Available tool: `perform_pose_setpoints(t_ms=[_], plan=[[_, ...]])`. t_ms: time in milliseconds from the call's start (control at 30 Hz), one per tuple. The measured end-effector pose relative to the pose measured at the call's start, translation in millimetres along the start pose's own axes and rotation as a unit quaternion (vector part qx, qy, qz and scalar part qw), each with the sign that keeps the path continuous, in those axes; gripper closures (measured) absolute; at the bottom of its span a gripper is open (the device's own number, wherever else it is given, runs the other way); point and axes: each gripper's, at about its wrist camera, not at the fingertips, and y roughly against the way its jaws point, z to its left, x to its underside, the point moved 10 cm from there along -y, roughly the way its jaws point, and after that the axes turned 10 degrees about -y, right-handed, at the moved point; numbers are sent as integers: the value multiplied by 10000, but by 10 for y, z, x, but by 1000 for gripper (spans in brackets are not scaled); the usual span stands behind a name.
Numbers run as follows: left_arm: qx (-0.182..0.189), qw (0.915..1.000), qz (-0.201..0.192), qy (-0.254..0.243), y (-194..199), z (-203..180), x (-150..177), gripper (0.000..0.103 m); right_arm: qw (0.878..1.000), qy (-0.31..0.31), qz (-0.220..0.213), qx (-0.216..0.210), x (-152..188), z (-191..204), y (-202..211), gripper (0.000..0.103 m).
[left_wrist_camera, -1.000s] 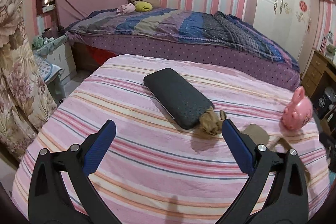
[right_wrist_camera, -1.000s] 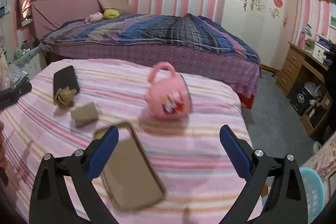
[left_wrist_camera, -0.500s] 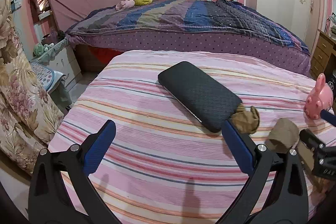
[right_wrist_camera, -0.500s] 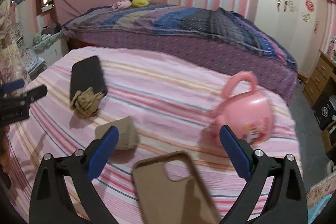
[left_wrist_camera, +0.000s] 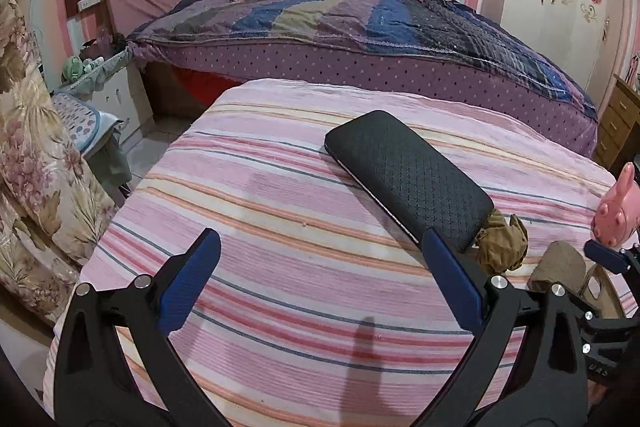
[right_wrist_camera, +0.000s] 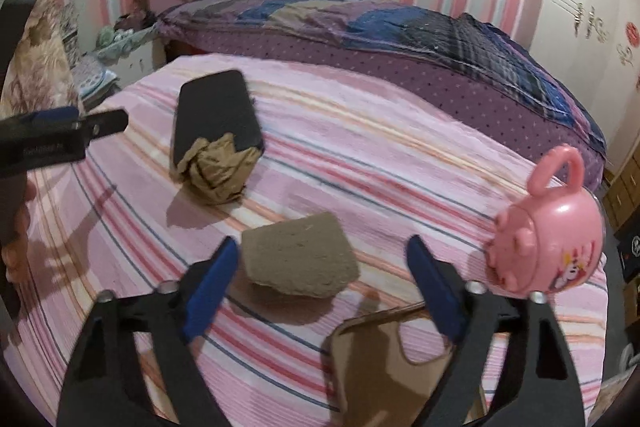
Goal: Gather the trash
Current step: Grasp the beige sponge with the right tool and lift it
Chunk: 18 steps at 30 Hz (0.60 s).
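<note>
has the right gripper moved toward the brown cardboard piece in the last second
Yes. The right gripper has swung left and forward over the striped bed; the cardboard piece now lies between its open fingers, and the pink toy sits off right.

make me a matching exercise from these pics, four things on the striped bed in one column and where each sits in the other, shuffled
Things:
1. crumpled brown paper
2. brown cardboard piece
3. pink piggy bank
4. brown phone case

Places:
A. far right side of the bed
B. against the near end of the black case
C. just ahead of the right tool, between its fingers
D. nearest the camera, partly under the right tool

Pairs: 1-B, 2-C, 3-A, 4-D
</note>
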Motion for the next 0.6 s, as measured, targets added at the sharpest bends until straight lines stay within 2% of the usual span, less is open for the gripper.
perform_pose_setpoints(t_ms=[133, 300, 400, 500, 600], plan=[[-2, 9999, 15, -107, -9, -61, 6, 6, 9999, 78, -39, -93, -20, 42, 45, 45], [81, 9998, 45, -178, -16, -181, 14, 6, 9996, 107, -245, 31, -28, 61, 58, 45], [250, 9995, 52, -197, -9, -297, 24, 6, 9977, 107, -560, 366, -71, -31, 208, 46], [487, 9986, 40, -221, -2, -468, 26, 6, 9963, -109, -684, 501, -93, -167, 292, 46], [506, 9981, -9, -357, 4, -638, 23, 6, 9946, -303, -733, 668, -80, -338, 343, 46]])
